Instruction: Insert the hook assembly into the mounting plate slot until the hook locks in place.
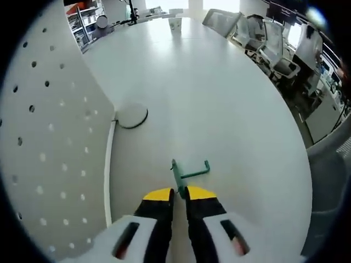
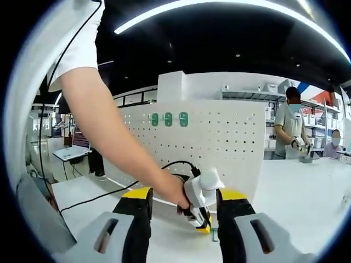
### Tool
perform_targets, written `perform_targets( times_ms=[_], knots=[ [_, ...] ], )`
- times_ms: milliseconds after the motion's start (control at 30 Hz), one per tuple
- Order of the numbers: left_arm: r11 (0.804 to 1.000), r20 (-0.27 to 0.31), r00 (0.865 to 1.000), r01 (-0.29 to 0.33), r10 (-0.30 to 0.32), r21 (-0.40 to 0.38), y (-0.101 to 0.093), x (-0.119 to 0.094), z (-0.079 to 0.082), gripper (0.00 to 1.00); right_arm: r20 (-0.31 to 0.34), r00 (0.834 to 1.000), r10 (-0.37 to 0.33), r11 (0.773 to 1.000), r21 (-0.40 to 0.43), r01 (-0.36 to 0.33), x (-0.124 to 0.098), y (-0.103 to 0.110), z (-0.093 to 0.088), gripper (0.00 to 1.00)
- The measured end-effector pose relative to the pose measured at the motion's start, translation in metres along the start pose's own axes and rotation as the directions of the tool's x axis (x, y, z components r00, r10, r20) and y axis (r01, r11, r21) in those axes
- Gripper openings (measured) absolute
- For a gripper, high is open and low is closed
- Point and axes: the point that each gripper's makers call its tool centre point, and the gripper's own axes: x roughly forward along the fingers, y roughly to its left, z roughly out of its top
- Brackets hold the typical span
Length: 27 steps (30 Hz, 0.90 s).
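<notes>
Green metal hook [image 1: 189, 173] sits clenched between the left gripper [image 1: 179, 193] yellow tips, low over the white round table [image 1: 219, 98]. Right gripper [image 2: 185, 198] jaws spread, nothing held. Beyond, white perforated pegboard panel [image 2: 219, 142] stands upright, three green hooks [image 2: 168, 119] mounted near its top.

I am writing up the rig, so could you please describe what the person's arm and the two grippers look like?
Both the left gripper and the right gripper have black jaws with yellow tips on pale grey bodies with dark slots. The person's arm wears a white short sleeve; a black cable trails from the left gripper.
</notes>
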Motion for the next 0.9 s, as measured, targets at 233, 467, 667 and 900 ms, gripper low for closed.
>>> perform_targets(
  times_ms=[233, 467, 667, 900],
  knots=[
    [1.0, -0.006, 1.0, -0.005, 0.005, 0.018, -0.0006, -0.0002, 0.0002, 0.08, -0.003, 1.0, 0.001, 1.0, 0.003, -0.001, -0.0002, 0.0001, -0.0014, 0.44],
    [0.997, -0.011, 1.0, -0.013, 0.014, 0.076, -0.0038, -0.0001, 0.0011, 0.06, -0.006, 1.0, -0.002, 1.0, 0.008, 0.002, -0.0011, -0.0008, -0.0017, 0.42],
    [0.998, -0.015, 1.0, -0.014, 0.015, 0.061, -0.0028, 0.0005, 0.0012, 0.05, -0.007, 1.0, -0.002, 1.0, 0.006, 0.002, -0.0017, -0.0003, -0.0021, 0.42],
    [0.996, -0.015, 1.0, -0.022, 0.023, 0.082, -0.0025, 0.0, 0.0019, 0.03, -0.009, 1.0, -0.006, 1.0, 0.009, 0.006, -0.0034, -0.0021, -0.0024, 0.41]
  ],
)
